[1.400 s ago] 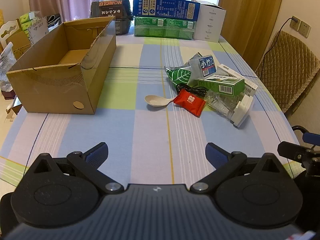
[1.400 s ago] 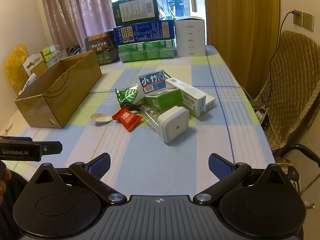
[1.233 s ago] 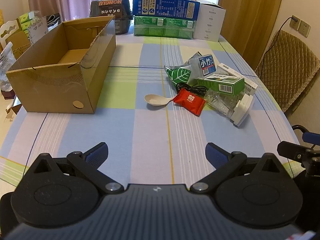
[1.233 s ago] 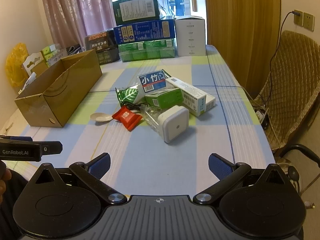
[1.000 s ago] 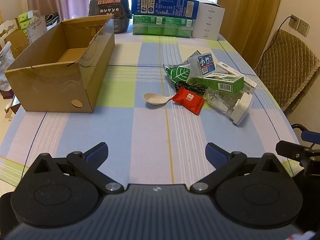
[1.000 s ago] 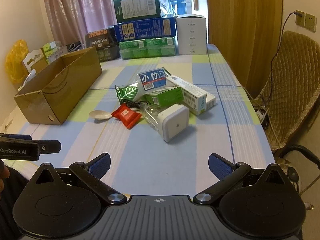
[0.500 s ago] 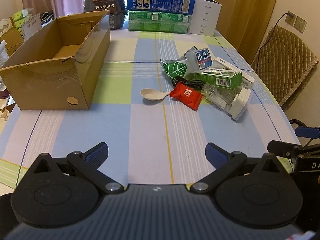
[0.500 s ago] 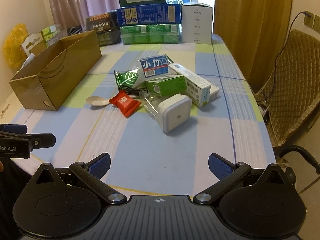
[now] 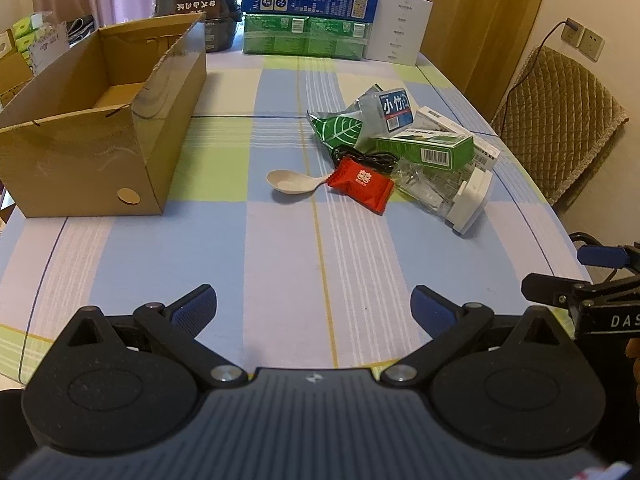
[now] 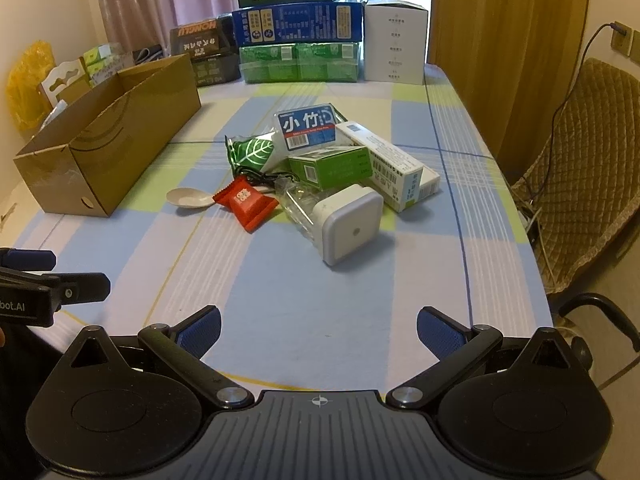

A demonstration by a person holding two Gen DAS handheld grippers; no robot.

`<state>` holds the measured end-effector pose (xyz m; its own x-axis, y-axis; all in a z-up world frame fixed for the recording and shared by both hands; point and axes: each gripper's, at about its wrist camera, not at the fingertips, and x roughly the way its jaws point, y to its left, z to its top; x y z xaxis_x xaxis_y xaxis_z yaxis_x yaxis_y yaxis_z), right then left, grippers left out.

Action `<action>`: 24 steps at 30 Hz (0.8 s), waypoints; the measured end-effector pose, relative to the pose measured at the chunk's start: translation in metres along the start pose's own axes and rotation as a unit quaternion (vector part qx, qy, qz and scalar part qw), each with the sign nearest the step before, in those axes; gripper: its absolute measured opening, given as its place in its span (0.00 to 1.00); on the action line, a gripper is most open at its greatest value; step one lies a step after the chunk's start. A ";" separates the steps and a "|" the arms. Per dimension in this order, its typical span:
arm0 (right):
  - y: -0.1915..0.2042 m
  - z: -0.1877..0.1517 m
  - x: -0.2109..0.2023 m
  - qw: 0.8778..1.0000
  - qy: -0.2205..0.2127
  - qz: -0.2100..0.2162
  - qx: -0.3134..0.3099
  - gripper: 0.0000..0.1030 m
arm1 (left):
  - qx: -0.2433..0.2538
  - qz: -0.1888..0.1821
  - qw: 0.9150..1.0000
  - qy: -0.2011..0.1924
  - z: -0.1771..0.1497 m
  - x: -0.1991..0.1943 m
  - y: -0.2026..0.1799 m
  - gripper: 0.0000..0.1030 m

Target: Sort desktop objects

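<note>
Both grippers, left (image 9: 314, 305) and right (image 10: 319, 327), hung near the table (image 9: 280, 264) edge with fingers apart and empty; the loose red packet (image 10: 245, 202), at the clutter's near edge, well right of the open cardboard box (image 9: 96, 128), looked the easiest first pick.

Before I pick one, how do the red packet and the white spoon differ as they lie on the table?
The red packet is a puffy wrapper with crimped ends; the spoon is a smooth, rigid, cream-white piece. The packet lies against the black cable at the clutter's edge; the spoon's bowl points out onto open cloth towards the cardboard box. The spoon's handle end runs under or against the packet. Both are small and lie flat.
</note>
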<state>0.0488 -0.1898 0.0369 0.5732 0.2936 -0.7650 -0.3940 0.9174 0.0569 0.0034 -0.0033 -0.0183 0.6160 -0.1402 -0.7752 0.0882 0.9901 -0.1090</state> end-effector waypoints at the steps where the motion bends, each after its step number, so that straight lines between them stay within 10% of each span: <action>1: 0.000 0.000 0.001 1.000 0.000 0.002 -0.003 0.98 | 0.000 -0.001 1.000 0.001 0.000 0.001 0.000 0.99; 24: -0.025 0.022 0.053 0.986 -0.051 0.061 -0.147 0.98 | 0.108 -0.045 0.993 -0.003 0.025 0.049 0.021 0.98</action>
<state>0.1044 -0.1910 0.0093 0.5722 0.4371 -0.6940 -0.6477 0.7599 -0.0555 0.0547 0.0106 -0.0429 0.6026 -0.2286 -0.7646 0.3081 0.9504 -0.0413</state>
